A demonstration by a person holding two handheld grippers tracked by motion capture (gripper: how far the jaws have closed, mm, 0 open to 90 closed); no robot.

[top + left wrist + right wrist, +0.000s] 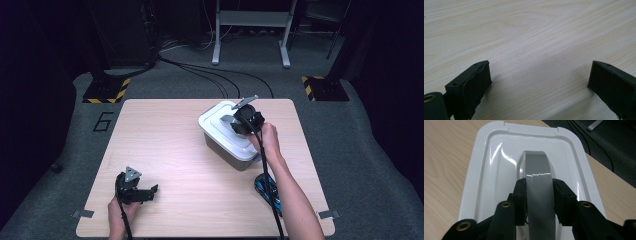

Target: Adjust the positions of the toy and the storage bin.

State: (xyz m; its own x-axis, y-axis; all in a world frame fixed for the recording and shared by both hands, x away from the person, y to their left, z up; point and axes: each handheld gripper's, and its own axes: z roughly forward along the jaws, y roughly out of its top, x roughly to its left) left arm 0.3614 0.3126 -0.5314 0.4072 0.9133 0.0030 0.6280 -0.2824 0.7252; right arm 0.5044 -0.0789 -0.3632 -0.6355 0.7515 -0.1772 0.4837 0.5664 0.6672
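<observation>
Lid handle (539, 195), the grey strap on the white lid (484, 182), is where the work is; going left to right: my left gripper (150, 192) sits low at the near-left of the table (165, 145), jaws wide apart, nothing between them, just above bare wood. My right gripper (239, 123) is on top of the box (225, 147), right of centre toward the far edge, jaws clamped on the handle, one pad on each side edge. Handle runs lengthwise along the lid; box's long axis is diagonal, far-left to near-right. Blue-and-black item (266, 190) lies near the table's right edge. Light wood tabletop, grey carpet, cables and striped stand bases behind.
</observation>
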